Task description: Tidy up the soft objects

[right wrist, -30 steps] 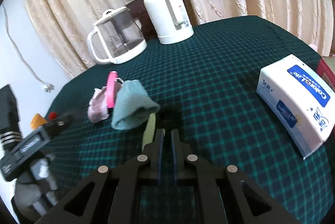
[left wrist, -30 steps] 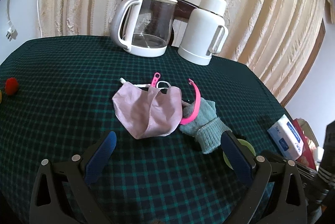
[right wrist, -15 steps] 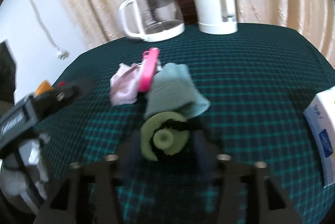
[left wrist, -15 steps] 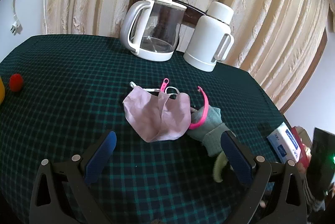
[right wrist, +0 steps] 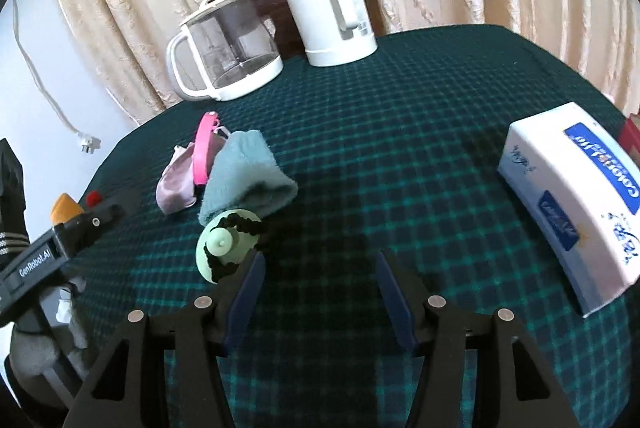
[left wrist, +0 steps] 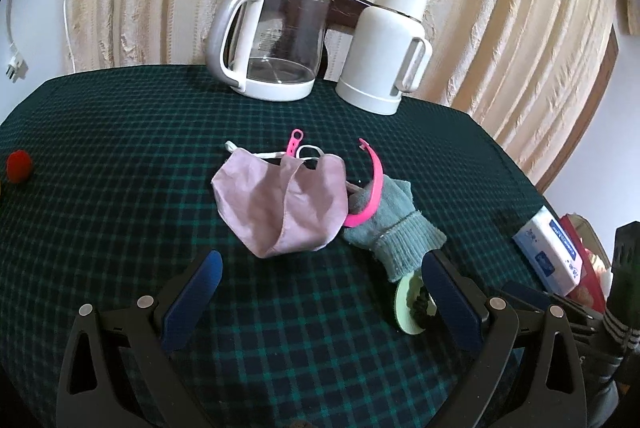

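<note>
A pink cloth mask [left wrist: 280, 204] lies mid-table with a pink plastic band [left wrist: 370, 188] and a teal knit sock [left wrist: 396, 228] to its right. A pale green disc with a black hair tie [right wrist: 228, 244] leans at the sock's [right wrist: 244, 180] cuff. My right gripper [right wrist: 320, 288] is open and holds nothing; the disc sits just outside its left finger [right wrist: 248, 288]. My left gripper [left wrist: 324, 292] is open in front of the mask, and its right finger [left wrist: 452, 300] partly hides the disc [left wrist: 412, 298].
A glass kettle [left wrist: 276, 44] and a white thermos [left wrist: 388, 56] stand at the table's back edge before a curtain. A tissue pack [right wrist: 568, 200] lies at the right. A red ball [left wrist: 18, 166] sits far left. The green checked tablecloth [right wrist: 400, 128] covers the table.
My right gripper went from shut to open. The green disc, edge-on at its fingertips before, now leans against the sock's cuff. The left gripper stayed open, hardly moving.
</note>
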Action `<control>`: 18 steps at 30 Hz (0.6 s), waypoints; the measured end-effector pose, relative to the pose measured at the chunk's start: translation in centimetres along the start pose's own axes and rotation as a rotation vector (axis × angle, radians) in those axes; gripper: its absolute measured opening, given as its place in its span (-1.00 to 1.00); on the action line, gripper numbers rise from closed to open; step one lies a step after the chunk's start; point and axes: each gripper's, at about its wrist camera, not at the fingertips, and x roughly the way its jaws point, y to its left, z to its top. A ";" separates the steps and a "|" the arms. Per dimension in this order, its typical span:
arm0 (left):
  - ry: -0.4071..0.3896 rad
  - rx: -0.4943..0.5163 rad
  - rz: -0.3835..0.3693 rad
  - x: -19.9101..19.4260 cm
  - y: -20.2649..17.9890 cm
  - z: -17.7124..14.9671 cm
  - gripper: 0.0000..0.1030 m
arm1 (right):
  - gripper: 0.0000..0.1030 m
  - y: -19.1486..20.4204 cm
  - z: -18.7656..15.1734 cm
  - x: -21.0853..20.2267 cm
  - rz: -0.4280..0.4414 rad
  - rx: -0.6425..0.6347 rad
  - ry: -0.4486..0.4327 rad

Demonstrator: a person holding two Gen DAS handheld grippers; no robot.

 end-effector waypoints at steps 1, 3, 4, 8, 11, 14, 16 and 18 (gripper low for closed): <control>0.000 0.000 0.002 0.0 0.0 0.0 0.95 | 0.19 0.2 0.0 0.1 0.006 -0.006 0.003; -0.001 -0.009 0.004 0.0 0.0 0.0 0.95 | 0.19 0.9 0.2 0.7 0.021 -0.022 0.017; 0.001 -0.014 0.005 0.1 0.1 -0.1 0.95 | 0.19 1.2 0.3 1.0 0.026 -0.028 0.027; 0.005 -0.028 0.003 0.2 0.5 0.0 0.95 | 0.18 2.3 0.6 2.7 0.051 -0.040 0.076; 0.003 -0.034 -0.001 0.2 0.8 0.1 0.95 | -0.45 2.8 0.6 3.3 0.052 -0.057 0.098; 0.004 -0.038 -0.002 0.1 0.9 0.1 0.95 | -0.80 2.9 0.6 3.1 0.049 -0.049 0.102; 0.002 -0.037 0.000 0.1 0.9 0.2 0.95 | -0.81 2.9 0.9 2.0 0.060 -0.029 0.065; 0.002 -0.035 0.001 0.2 0.9 0.1 0.95 | -0.82 2.8 1.4 0.6 0.083 -0.006 0.021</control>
